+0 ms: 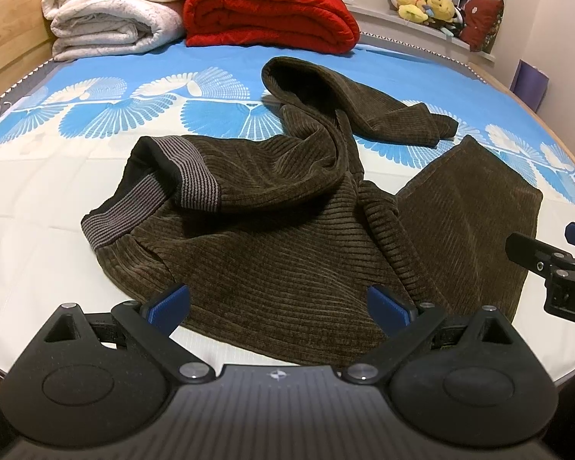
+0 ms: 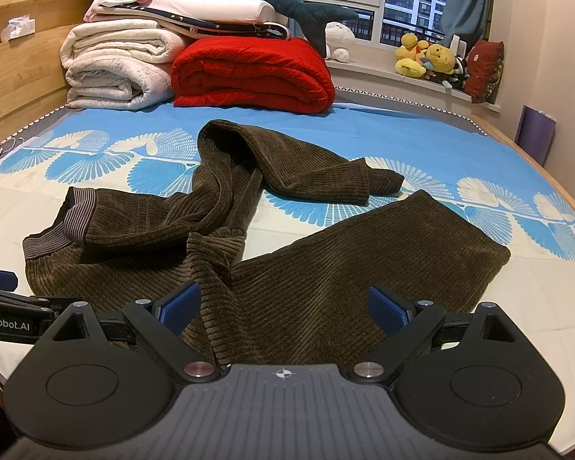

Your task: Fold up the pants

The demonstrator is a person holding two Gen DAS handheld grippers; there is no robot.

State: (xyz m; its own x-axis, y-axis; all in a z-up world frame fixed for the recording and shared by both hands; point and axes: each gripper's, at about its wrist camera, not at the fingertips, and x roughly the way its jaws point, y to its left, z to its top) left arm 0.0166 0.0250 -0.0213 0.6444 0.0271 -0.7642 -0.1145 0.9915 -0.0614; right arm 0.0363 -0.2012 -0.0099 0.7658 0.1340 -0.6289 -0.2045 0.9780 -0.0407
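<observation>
Currently, itemising from largest to smallest.

Bed (image 2: 479, 145): blue and cream sheet with a fan print, taking up most of both views and carrying everything below.

Folded bedding: a white blanket stack (image 2: 115, 73) and a red quilt (image 2: 249, 73) are sitting at the far end, well apart from the work.

Pants (image 1: 287, 253): brown corduroy, lying crumpled across the middle of the bed, not yet folded. The striped waistband (image 1: 165, 191) is lying to the left, partly turned over. One leg (image 2: 364, 268) is running flat from the near centre out to the right; the other leg (image 2: 249, 161) is twisting away toward the far end and doubling back on itself. The long axis is therefore running roughly left to right, with one leg astray.

Left gripper (image 1: 280, 303): hovering just above the seat area, nearer the waistband, jaws spread wide, holding nothing.

Right gripper (image 2: 283, 303): hovering over the flat leg, nearer the hems, jaws likewise spread wide and empty.

Judgement: the twisted leg probably needs straightening first, and the right gripper is lying closer to it.
</observation>
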